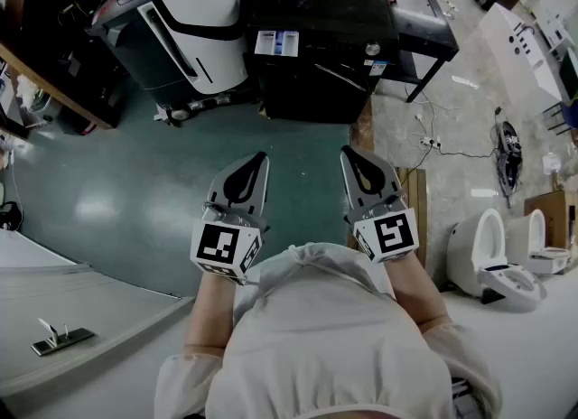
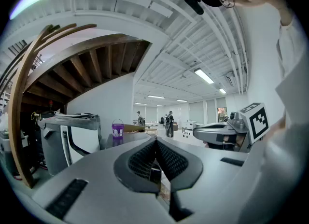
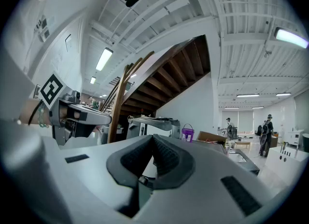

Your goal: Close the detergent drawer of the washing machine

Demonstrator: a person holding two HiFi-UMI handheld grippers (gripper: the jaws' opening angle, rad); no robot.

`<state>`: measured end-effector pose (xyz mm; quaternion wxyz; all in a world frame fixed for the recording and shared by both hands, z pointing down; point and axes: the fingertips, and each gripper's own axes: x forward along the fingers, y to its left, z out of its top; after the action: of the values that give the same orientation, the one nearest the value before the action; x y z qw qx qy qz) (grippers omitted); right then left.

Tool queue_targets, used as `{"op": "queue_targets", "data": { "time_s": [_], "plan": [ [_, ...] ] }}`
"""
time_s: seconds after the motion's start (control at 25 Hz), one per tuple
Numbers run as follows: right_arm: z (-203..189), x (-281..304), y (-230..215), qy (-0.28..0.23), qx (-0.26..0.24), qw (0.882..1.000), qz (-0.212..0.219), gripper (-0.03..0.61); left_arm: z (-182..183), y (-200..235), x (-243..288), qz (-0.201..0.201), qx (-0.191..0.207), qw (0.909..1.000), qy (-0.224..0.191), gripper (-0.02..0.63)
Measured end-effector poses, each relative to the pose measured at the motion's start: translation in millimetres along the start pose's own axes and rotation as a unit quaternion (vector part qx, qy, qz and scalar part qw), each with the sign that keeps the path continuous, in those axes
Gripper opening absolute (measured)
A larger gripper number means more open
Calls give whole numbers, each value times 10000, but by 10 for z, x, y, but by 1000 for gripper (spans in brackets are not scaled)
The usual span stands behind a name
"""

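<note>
The grey left gripper (image 1: pixel 256 166) and right gripper (image 1: pixel 353 161), each with jaws pressed together on nothing, hang side by side short of the black boxy washing machine (image 1: pixel 316 56). Its detergent drawer cannot be made out.

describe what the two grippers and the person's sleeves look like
The left gripper and right gripper are matching pale grey shells that taper toward the tips. Inside the jaws sit black ridged pads in a teardrop-shaped recess. Each gripper carries a white cube with black square markers at its rear. No cables show. The person wears a loose, light-coloured top with baggy sleeves.
</note>
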<state>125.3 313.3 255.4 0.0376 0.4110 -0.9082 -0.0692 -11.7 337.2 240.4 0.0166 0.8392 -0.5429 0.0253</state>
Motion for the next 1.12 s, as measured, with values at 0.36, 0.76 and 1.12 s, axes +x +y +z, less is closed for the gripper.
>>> {"op": "queue_targets", "data": {
  "time_s": [0.36,0.76,1.12],
  "plan": [
    [8,-17,3,-19,-36,10000,-32,0,9,-55,5,-41,60,10000,0,15],
    [-64,-69,-82,-77,170,9998,-87,5,-35,-134,57,-40,-91,9999,-38,17],
    [-336,-124,-248,61,297,9995,-6,5,-296,-222,304,-54,-76,9999,124,331]
  ]
}}
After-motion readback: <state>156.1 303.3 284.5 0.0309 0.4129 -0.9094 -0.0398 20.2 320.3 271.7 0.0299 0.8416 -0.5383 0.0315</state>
